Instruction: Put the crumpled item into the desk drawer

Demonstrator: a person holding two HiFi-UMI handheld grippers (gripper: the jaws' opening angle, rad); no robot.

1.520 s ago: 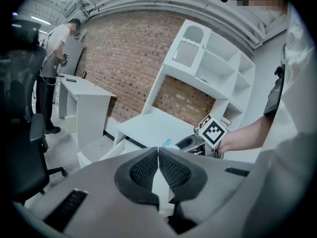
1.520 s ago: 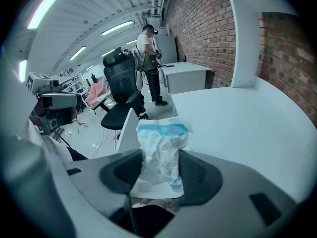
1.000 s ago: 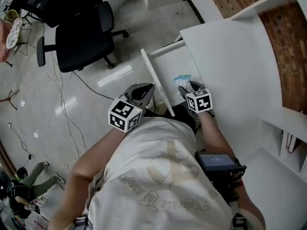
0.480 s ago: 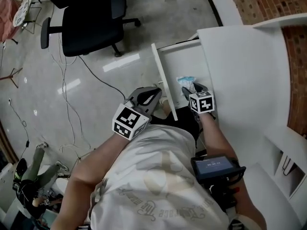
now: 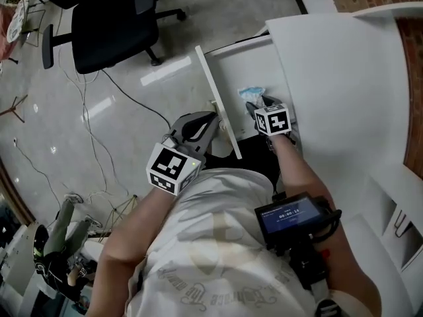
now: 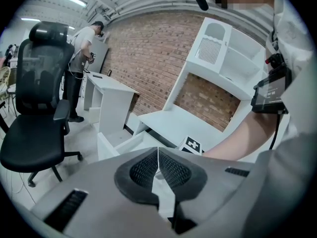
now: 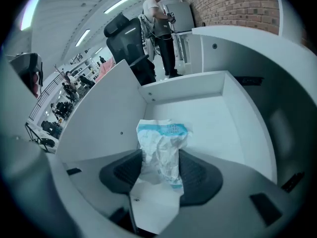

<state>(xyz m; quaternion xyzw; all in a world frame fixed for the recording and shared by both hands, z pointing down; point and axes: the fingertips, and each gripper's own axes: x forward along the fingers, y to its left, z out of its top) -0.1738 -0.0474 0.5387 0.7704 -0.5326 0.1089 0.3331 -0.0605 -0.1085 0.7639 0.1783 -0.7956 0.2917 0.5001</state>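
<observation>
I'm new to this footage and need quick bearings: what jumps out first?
The right claw pinches a crumpled white-and-blue wrapper over the open white desk drawer. The left claw is shut and empty, just outside the drawer. A black office chair stands on the floor beyond.

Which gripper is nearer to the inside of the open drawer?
Right. The right gripper is over the drawer, holding the wrapper. The left gripper is outside its front panel, shut.
</observation>
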